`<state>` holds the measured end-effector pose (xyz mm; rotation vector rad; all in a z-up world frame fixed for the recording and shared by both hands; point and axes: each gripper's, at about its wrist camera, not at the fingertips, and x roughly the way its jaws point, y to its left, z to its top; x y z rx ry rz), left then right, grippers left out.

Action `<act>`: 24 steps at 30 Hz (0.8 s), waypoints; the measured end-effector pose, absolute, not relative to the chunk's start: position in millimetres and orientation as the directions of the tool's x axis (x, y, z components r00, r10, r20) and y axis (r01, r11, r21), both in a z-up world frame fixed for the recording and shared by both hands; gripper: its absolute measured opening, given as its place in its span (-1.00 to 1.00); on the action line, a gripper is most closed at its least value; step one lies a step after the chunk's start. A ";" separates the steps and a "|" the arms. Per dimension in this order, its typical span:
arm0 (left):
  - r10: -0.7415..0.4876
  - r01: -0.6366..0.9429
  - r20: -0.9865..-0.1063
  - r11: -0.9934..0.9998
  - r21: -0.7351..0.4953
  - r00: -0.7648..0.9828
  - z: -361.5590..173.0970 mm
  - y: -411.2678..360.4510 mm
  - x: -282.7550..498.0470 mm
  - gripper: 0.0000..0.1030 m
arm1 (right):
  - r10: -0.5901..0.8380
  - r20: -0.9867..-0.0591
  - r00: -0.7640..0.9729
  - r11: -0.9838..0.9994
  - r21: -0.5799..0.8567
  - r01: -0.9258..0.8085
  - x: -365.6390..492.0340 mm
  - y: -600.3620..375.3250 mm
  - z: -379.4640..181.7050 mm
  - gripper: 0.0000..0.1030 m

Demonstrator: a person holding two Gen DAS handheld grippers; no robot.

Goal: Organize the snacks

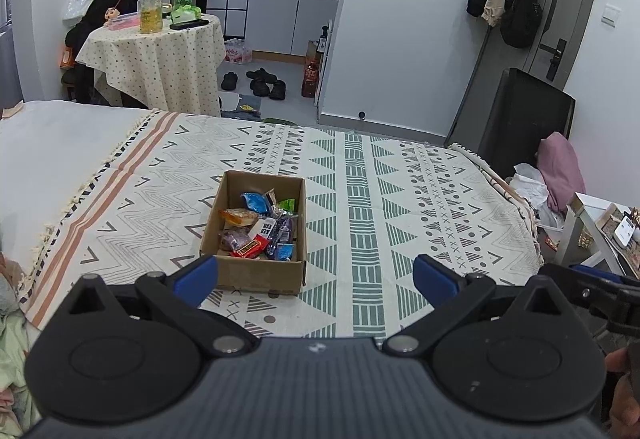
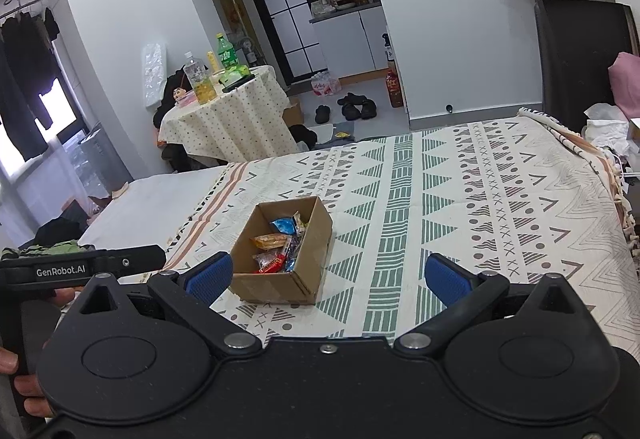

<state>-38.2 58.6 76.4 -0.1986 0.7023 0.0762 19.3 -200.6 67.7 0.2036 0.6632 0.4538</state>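
Cardboard box (image 1: 256, 271) holds wrapped snacks (image 1: 260, 227); left gripper (image 1: 316, 275) and right gripper (image 2: 328, 275) spread wide, empty

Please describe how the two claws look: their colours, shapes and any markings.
Both claws, left and right, have a matte black body with two round disc housings, silver pivot screws and angled black links ending in blue textured fingertips. The left body is ribbed grey-black. The left claw's side bar reads "GenRobot.AI" in white. No cables show.
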 end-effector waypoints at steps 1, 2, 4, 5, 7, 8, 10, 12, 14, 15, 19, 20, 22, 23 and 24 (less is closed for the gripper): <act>0.003 -0.136 -0.648 0.979 -0.155 0.762 76.9 59.2 -39.3 1.00 | 0.467 -0.545 0.696 0.884 0.319 -0.343 18.6 -200.1 69.2 1.00; 0.003 -0.135 -0.648 0.979 -0.155 0.761 77.7 59.6 -40.2 1.00 | 0.467 -0.544 0.697 0.884 0.315 -0.346 17.7 -199.8 70.6 1.00; 0.005 -0.134 -0.647 0.979 -0.151 0.763 78.3 59.8 -41.0 1.00 | 0.468 -0.542 0.698 0.883 0.312 -0.350 16.7 -199.5 73.0 1.00; 0.007 -0.134 -0.645 0.980 -0.148 0.764 79.2 59.9 -41.3 1.00 | 0.469 -0.539 0.700 0.883 0.312 -0.352 16.4 -199.6 74.2 1.00; 0.008 -0.130 -0.643 0.981 -0.143 0.766 80.5 60.2 -42.2 1.00 | 0.471 -0.535 0.701 0.882 0.315 -0.352 15.8 -200.1 74.5 1.00; 0.007 -0.128 -0.643 0.982 -0.141 0.766 80.8 60.4 -42.6 1.00 | 0.470 -0.535 0.702 0.882 0.316 -0.350 15.6 -200.3 74.3 1.00; 0.009 -0.128 -0.645 0.982 -0.139 0.764 81.3 59.3 -42.4 1.00 | 0.469 -0.537 0.701 0.882 0.318 -0.347 15.8 -200.3 72.8 1.00; 0.008 -0.125 -0.646 0.983 -0.135 0.763 81.4 59.0 -42.1 1.00 | 0.468 -0.542 0.698 0.883 0.319 -0.345 15.7 -200.1 70.8 1.00; 0.009 -0.123 -0.650 0.984 -0.130 0.760 80.6 57.3 -41.5 1.00 | 0.467 -0.546 0.695 0.884 0.318 -0.344 15.8 -199.9 69.8 1.00; 0.008 -0.122 -0.652 0.984 -0.129 0.758 80.0 57.1 -41.4 1.00 | 0.466 -0.549 0.694 0.884 0.317 -0.343 16.3 -200.1 69.5 1.00; 0.008 -0.116 -0.655 0.986 -0.122 0.755 78.9 55.5 -40.3 1.00 | 0.465 -0.551 0.693 0.885 0.318 -0.341 16.9 -200.5 69.7 1.00; 0.007 -0.115 -0.655 0.986 -0.122 0.755 78.7 55.3 -40.2 1.00 | 0.464 -0.552 0.693 0.885 0.318 -0.339 16.9 -200.6 69.6 1.00; 0.008 -0.114 -0.655 0.986 -0.120 0.755 78.6 54.6 -39.6 1.00 | 0.462 -0.554 0.693 0.886 0.318 -0.337 17.6 -200.7 69.6 1.00; 0.006 -0.112 -0.656 0.987 -0.119 0.755 78.5 54.0 -39.6 1.00 | 0.461 -0.555 0.693 0.887 0.316 -0.337 17.8 -200.6 69.6 1.00; 0.003 -0.107 -0.658 0.987 -0.118 0.753 78.4 53.5 -39.8 1.00 | 0.460 -0.555 0.693 0.887 0.315 -0.337 17.7 -200.5 69.8 1.00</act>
